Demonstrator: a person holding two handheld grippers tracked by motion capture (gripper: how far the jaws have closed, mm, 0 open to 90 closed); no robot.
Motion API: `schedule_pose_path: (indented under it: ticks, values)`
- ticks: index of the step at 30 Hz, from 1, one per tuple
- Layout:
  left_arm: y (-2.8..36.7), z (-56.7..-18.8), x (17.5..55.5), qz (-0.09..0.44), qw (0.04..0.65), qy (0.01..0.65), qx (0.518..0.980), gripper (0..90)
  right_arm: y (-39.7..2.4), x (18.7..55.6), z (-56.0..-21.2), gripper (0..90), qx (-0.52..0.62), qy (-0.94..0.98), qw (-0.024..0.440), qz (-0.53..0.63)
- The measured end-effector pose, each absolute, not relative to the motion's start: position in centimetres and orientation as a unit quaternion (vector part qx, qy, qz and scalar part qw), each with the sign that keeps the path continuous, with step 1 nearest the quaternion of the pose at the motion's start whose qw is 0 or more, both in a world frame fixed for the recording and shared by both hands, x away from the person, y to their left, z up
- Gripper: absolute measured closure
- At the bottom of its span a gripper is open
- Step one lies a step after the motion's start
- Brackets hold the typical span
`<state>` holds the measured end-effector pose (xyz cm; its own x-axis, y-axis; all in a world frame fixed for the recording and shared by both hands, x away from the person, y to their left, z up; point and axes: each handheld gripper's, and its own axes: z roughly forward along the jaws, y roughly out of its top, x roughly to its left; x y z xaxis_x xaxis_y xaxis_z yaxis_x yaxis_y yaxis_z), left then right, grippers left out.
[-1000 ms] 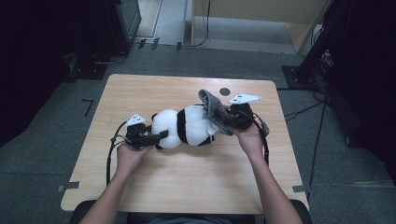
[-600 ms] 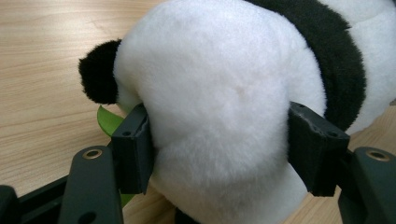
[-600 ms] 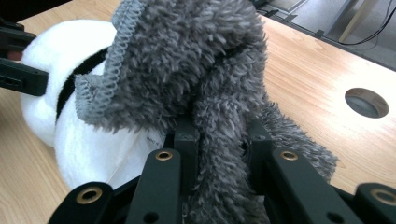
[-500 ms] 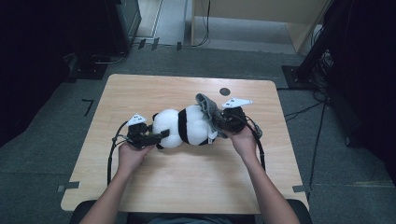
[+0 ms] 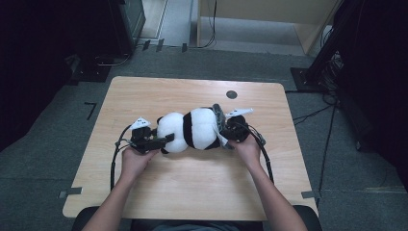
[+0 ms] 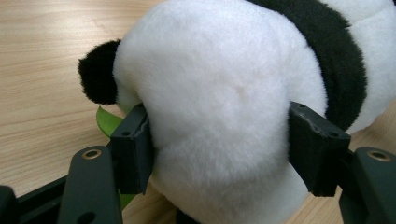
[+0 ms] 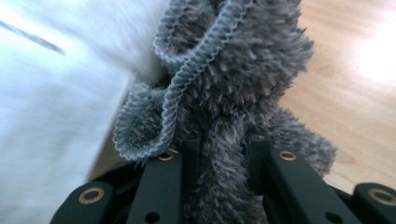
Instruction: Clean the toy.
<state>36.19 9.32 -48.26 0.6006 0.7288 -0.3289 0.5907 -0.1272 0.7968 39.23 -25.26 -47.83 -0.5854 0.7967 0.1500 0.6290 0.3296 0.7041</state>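
The panda (image 5: 190, 130) lies in the middle of the table (image 5: 192, 192), with lots of bare wood near the person and the edges far off. The left gripper (image 5: 161, 139) squeezes its white head; up close, a green leaf (image 6: 108, 122) peeks out. The right gripper (image 5: 225, 130) pinches a fuzzy grey cloth (image 7: 224, 93) against the panda's body.
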Motion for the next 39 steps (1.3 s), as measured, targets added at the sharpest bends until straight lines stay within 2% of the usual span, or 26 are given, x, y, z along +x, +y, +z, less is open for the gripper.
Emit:
schedule_pose_path:
  ticks: [9, 21, 26, 31, 39]
  values:
    - [9.4, -48.3, 36.2, 0.072, 0.493, 0.440, 0.747, 30.3, -24.8, 39.9, -50.2, 74.9, 0.435, 0.826, 0.105, 0.343]
    - [9.5, -48.3, 36.2, 0.073, 0.492, 0.439, 0.749, 29.6, -25.0, 39.9, -49.9, 74.8, 0.431, 0.830, 0.109, 0.336]
    - [9.5, -48.3, 36.1, 0.074, 0.492, 0.439, 0.749, 29.0, -26.5, 39.9, -48.7, 75.5, 0.447, 0.819, 0.102, 0.345]
    - [9.4, -48.3, 36.1, 0.075, 0.493, 0.440, 0.746, 27.4, -28.7, 39.6, -46.3, 75.6, 0.464, 0.791, 0.120, 0.381]
    - [9.6, -48.0, 36.0, 0.067, 0.490, 0.435, 0.753, 18.9, -28.8, 38.3, -41.6, 75.5, 0.436, 0.778, 0.146, 0.428]
